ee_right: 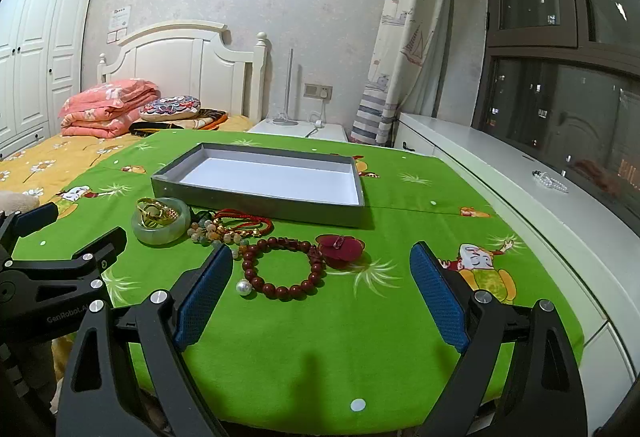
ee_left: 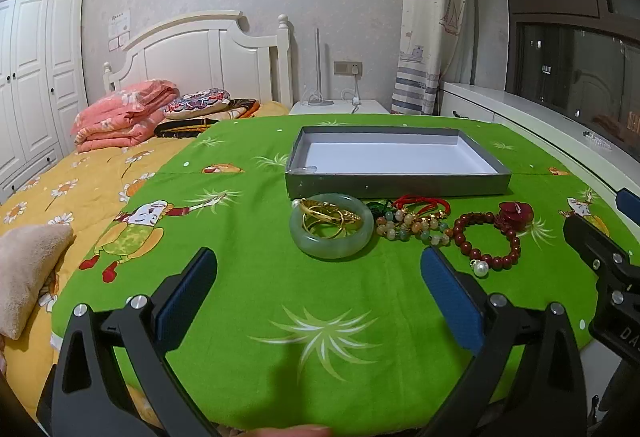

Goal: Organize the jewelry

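- While both claws hang over the near edge of the green-clothed worktop (ee_left: 320,317), all jewelry lies in a row in front of the grey tray (ee_left: 396,185), none of it in the tray.
- Far left: white wardrobe (ee_left: 36,77), then a bed with yellow floral cover (ee_left: 80,189), folded pink quilt (ee_left: 124,113) and white headboard (ee_left: 208,57).
- Left claw (ee_left: 318,273): blue pads wide apart, nothing between them, clear of the cloth items. It points at the jade bangle.
- Jade bangle (ee_left: 332,237): pale green, flat on the cloth, leftmost of the row. Gold bangles (ee_left: 324,217) lie stacked inside and across its ring.
- Next right: mixed-colour bead bracelet (ee_left: 412,227), touching a red cord piece (ee_left: 424,203) with gold beads; tangled together, can't separate the strands.
- Next right: dark red bead bracelet (ee_right: 284,265), with a white pearl (ee_right: 244,287) at its near-left edge.
- Dark red flower-shaped piece (ee_right: 340,243) touches that bracelet's far-right side.
- Right claw (ee_right: 322,279): pads wide apart, holding nothing. The red bead bracelet sits just ahead of its left pad, untouched.
- Tray: shallow, white inside, empty, just behind the row.
- Far right: white ledge (ee_right: 500,165) under a dark window, carrying a clear bead string (ee_right: 550,181); sailboat-print curtain (ee_right: 408,37) in the corner.
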Action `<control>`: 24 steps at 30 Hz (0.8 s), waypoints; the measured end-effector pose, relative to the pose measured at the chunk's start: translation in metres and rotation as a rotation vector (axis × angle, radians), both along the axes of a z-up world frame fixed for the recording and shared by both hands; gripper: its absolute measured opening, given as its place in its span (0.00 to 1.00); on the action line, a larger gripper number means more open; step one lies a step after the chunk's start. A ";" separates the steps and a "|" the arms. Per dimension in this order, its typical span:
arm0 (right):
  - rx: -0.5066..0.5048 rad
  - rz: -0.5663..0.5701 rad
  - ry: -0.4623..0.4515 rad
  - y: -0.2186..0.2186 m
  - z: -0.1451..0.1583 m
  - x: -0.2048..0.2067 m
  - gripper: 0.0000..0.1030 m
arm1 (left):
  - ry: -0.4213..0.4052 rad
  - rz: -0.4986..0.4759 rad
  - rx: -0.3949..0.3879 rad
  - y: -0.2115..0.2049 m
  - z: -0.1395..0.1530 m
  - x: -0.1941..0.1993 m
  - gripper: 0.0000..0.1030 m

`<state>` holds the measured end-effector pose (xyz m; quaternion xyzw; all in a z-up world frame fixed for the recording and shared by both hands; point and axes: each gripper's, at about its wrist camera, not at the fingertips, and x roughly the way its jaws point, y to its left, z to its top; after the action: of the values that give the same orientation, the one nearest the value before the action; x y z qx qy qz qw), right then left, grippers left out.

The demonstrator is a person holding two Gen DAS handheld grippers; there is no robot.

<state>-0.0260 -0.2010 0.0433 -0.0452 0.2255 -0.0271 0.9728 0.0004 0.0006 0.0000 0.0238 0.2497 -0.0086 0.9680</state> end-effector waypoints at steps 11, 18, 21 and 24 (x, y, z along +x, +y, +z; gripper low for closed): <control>0.002 0.002 0.002 0.001 0.002 -0.001 0.82 | 0.003 0.000 -0.004 0.000 0.000 0.000 0.96; 0.004 0.003 0.003 0.003 0.002 -0.002 0.82 | 0.004 0.001 -0.005 0.000 0.000 0.000 0.96; 0.004 0.004 0.004 0.003 0.003 -0.002 0.82 | 0.005 0.001 -0.005 0.004 -0.004 0.002 0.96; 0.005 0.008 0.005 0.001 -0.003 -0.002 0.82 | 0.006 0.002 -0.005 0.005 -0.005 0.003 0.96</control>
<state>-0.0283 -0.1997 0.0402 -0.0437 0.2277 -0.0224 0.9725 0.0036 0.0052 -0.0052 0.0212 0.2524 -0.0083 0.9674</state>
